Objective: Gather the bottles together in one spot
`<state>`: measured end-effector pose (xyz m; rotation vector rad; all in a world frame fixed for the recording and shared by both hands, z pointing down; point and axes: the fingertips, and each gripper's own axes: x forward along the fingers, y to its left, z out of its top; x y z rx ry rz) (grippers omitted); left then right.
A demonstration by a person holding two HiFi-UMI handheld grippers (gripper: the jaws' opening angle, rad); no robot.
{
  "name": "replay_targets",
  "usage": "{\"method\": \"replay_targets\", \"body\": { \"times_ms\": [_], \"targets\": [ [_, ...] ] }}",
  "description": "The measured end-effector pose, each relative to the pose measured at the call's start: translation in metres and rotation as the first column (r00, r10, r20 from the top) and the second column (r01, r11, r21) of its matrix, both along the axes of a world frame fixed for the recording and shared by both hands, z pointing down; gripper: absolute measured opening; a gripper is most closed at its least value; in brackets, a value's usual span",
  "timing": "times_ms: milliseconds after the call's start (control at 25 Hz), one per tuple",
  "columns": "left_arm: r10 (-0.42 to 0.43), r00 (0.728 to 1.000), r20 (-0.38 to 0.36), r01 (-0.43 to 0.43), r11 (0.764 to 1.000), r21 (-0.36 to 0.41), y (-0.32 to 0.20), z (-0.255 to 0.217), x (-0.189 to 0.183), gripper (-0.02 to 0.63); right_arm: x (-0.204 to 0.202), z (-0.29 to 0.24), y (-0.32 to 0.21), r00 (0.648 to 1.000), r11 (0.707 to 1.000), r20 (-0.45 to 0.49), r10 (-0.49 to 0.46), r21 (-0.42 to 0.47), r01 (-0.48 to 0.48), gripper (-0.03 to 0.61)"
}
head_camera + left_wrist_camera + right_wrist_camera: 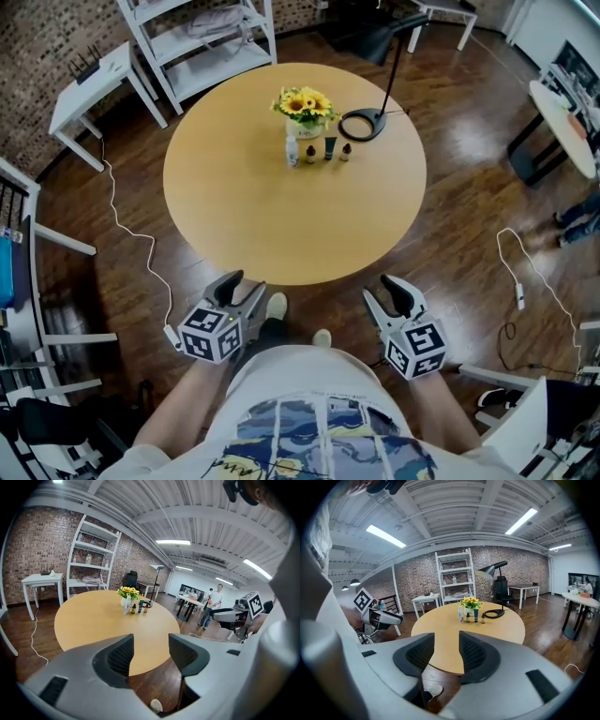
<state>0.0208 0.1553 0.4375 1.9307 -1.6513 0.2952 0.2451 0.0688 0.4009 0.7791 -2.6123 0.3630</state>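
The left gripper [246, 289] and right gripper [386, 296] are held low in front of the person, off the near edge of the round table [244, 211] and over the wooden floor, each pointing toward the table and tilted somewhat down. In the left gripper view the left gripper [150, 645] has its jaws apart with nothing between the pads, only table edge and floor showing through the gap. The right gripper [446, 641] likewise stands parted and empty in its own view. Neither touches the table. The bottles stand well away from both, on the far side of the tabletop, in a short row just in front of a vase of sunflowers [304, 105]: a white bottle [292, 150] at the left, then a brown bottle [310, 153], a green tube [330, 148] and a small brown bottle [345, 151] at the right, all upright and close beside one another. A black lamp [363, 124] has its ring-shaped head lying on the table just right of the flowers. The person's shoes [277, 305] show on the floor between the grippers.
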Motion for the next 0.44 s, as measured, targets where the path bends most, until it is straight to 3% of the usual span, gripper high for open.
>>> {"method": "replay_targets", "body": {
  "times_ms": [440],
  "targets": [
    [0.004,1.000,0.008,-0.004,1.000,-0.012,0.0007,0.0043,-0.0027,0.210,-0.0050,0.0062,-0.0017,1.000,1.000,-0.019,-0.007,-0.003,0.007,0.190]
  ]
}}
